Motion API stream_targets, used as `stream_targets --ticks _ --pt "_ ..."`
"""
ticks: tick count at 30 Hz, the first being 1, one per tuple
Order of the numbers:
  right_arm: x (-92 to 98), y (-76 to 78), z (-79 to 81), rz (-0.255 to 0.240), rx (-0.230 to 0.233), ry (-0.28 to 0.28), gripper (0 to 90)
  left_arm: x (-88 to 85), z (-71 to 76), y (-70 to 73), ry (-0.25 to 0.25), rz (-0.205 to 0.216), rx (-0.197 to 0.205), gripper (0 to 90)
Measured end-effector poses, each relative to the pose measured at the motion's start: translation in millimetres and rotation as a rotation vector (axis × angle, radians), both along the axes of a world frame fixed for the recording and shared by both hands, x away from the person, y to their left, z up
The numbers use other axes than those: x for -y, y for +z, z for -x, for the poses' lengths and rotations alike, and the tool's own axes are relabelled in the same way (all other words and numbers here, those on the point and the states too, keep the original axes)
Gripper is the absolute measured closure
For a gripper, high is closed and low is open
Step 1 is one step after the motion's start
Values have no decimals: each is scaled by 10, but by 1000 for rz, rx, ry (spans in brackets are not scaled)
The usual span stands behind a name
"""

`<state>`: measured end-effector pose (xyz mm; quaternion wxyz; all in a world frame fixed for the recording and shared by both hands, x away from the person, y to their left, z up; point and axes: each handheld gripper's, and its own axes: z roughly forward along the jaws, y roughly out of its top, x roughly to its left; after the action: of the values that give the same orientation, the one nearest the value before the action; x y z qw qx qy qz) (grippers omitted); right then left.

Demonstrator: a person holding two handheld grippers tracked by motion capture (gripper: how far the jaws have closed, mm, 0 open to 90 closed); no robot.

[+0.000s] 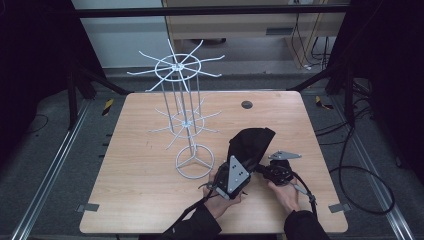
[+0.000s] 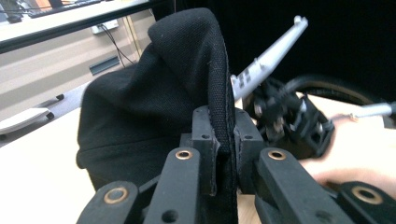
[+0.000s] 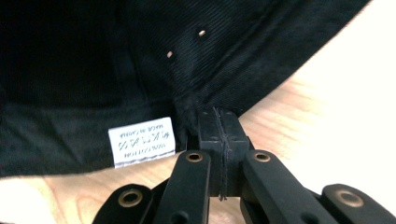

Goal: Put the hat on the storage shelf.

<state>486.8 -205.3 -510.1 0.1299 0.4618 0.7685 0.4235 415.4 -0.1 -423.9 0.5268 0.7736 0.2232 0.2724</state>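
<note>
High view shows a black cap (image 1: 250, 142) lying on the table (image 1: 135, 165) just ahead of both grippers, beside a white wire rack (image 1: 187, 115). Left gripper (image 2: 223, 140) view adds that its jaws are clamped on the cap's stitched edge, with the right gripper just beyond. Right gripper (image 3: 219, 128) view shows jaws pinching the cap's thin rim, plus the inside: a white label (image 3: 141, 141) and two eyelets (image 3: 201, 33).

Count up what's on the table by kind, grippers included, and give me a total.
Black caps: 1
White wire display racks: 1
Handheld grippers: 2, the left gripper and the right gripper, both clamped on the cap
Total: 4
</note>
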Motion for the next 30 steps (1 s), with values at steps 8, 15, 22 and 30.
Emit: stream_targets --ticks 8,15,22,30 --pt "91 26 17 -25 -2 -12 900 71 26 -168 -11 -21 -8 826" --pt "481 248 122 -49 97 -127 900 145 98 -288 -35 -68 -2 826" --pt "689 448 262 -86 178 -161 900 193 132 -423 -46 -110 -13 826" --pt "664 797 390 -119 241 -138 767 211 144 -469 -40 -150 -1 826"
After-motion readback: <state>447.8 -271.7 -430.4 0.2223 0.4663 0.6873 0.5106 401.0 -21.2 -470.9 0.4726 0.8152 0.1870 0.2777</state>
